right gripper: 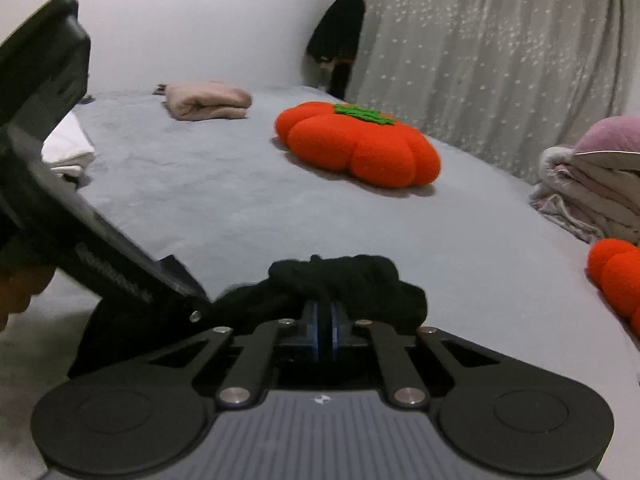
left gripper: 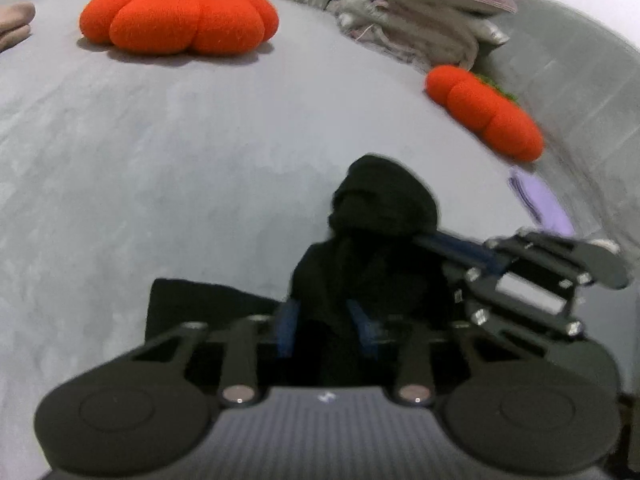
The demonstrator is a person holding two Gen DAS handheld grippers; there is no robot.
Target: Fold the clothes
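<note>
Holding a bunched black garment (left gripper: 376, 248) mid-fold: left gripper (left gripper: 328, 328) half-spread around cloth, right gripper (right gripper: 324, 320) clamped; next, spread it flat.

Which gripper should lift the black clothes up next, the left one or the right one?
Probably the right gripper: it is shut tight on the bunched black garment. The left gripper has cloth between wider-apart fingers, so its hold looks looser.

At upper left you have a big orange pumpkin cushion (left gripper: 178, 14) on the grey bed (left gripper: 160, 160); a smaller one (left gripper: 486, 114) lies at right.
</note>
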